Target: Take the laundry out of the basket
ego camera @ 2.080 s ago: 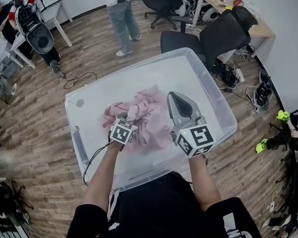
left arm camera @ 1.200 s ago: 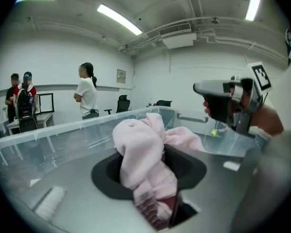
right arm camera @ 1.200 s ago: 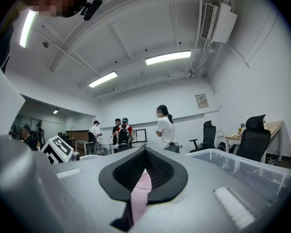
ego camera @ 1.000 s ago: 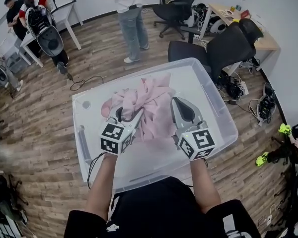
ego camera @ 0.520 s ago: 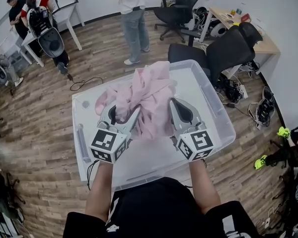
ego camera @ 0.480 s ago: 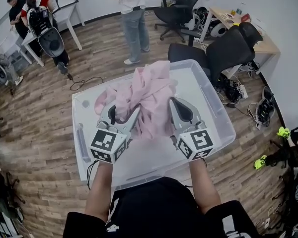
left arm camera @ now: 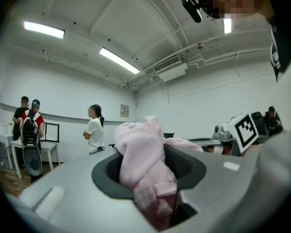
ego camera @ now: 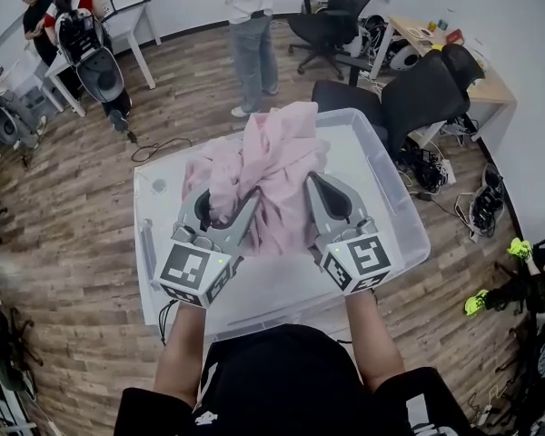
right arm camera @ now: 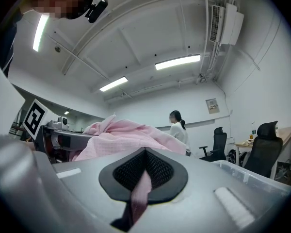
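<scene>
Seemingly soft and light, the pink laundry [ego camera: 274, 162] mid-frame hangs from bunched folds clamped by left gripper [ego camera: 225, 210] and right gripper [ego camera: 315, 198].

The right gripper [right arm camera: 144, 178] has its jaws pressed together on a thin fold of the pink laundry [right arm camera: 121, 139]. The rest of the cloth piles up behind the jaws, in the middle left of the frame. A marker cube [right arm camera: 35, 116] shows at the left edge. A person [right arm camera: 178, 128] stands right of centre. The rim of the clear basket [right arm camera: 247, 177] lies at lower right, and a black office chair [right arm camera: 265, 149] is behind it.
</scene>
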